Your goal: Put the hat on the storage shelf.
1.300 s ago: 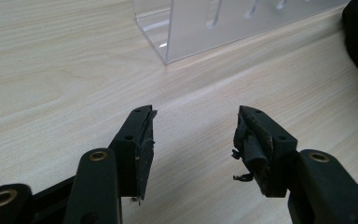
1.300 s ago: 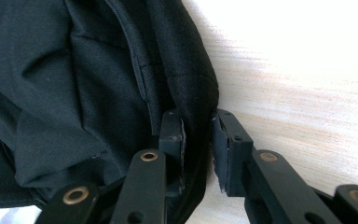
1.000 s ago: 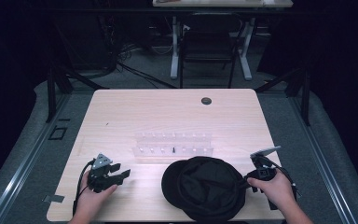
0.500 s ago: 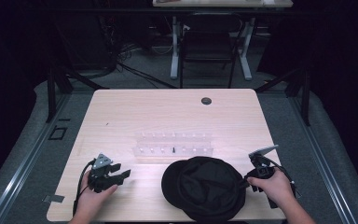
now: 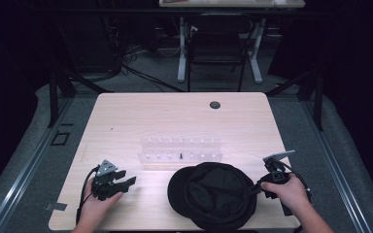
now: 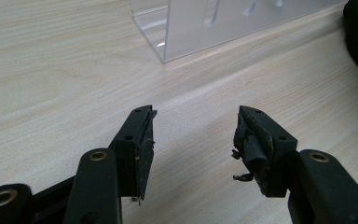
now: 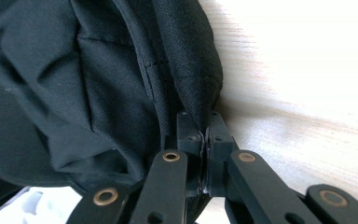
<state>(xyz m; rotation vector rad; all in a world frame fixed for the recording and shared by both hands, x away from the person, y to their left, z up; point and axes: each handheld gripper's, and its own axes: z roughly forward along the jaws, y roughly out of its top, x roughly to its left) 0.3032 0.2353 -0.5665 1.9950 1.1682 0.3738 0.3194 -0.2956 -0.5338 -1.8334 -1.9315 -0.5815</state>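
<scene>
Pale wooden worktop (image 5: 126, 121): right claw (image 7: 205, 133), just closed, clamps black fabric cap (image 5: 218, 194) by its rim; lift slowly, keeping empty left claw (image 6: 193, 135) apart.

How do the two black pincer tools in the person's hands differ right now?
The left gripper has its jaws apart with nothing between them, just bare table; the right gripper has just closed its jaws on the edge of the black cap. In the high view the left gripper sits clear of the cap, while the right gripper touches its rim. Both are black, hand-held and low over the table.
</scene>
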